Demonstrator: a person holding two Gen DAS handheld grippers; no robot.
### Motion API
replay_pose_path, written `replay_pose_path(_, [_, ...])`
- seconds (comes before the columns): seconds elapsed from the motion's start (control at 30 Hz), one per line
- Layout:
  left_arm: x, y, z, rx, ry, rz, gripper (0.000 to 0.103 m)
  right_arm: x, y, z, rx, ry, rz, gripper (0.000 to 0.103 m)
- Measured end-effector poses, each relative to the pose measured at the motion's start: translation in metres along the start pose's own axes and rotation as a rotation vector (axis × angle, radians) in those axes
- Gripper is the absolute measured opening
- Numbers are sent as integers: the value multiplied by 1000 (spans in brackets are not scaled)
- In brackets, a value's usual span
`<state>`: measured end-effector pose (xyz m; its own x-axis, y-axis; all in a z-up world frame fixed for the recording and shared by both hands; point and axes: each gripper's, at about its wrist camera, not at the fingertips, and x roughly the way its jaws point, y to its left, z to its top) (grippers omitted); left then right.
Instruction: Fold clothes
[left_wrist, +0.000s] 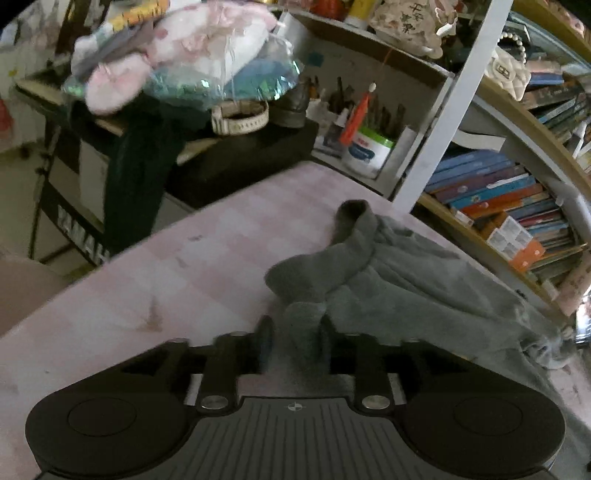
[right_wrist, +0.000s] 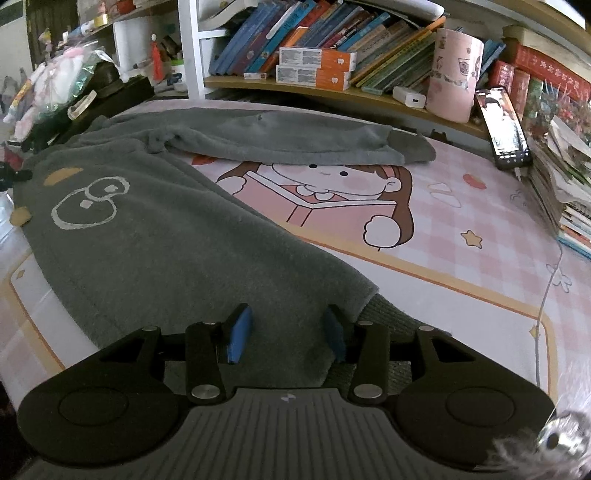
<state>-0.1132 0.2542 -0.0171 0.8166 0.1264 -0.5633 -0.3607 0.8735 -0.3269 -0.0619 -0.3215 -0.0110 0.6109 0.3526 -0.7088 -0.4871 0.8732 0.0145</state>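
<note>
- Grey sweater spread on the pink mat, long axis from the hem at bottom centre of the right view up to the collar end at upper left.
- One sleeve stretched across the upper middle of that view, cuff toward the upper right, well apart from both claws.
- Right claw at the bottom centre, jaws partly apart, hem corner between the blue pads; cannot tell whether the pads press the cloth.
- Left claw at the bottom centre of the left view, jaws also partly apart, a fold of the other sleeve bunched between them; pressing or not, cannot tell.
- That sleeve climbing from the left claw toward the middle of the frame, cuff end up, rest of the sweater to the right.
- Probably the next fold: left sleeve carried across the body toward the right of the left view; left claw clearly the nearer one for this.
- Risk, as a judgement: thick fleece slipping out if the jaws are not closed first.
</note>
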Motion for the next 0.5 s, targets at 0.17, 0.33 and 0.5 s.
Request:
replay_pose_path(0.17, [-25,-19,5,141,-99,65,40,-1,2,-2,3,-8,-9,42])
replay_pose_path(0.33, [-35,-45,3,229,-112,-52,40,-18,4,-7,10,-45,-27,42])
replay_pose_path(0.5, [-16,-62,-11,257,-24,-111,40,-27,0,-13,38,-52,3,42])
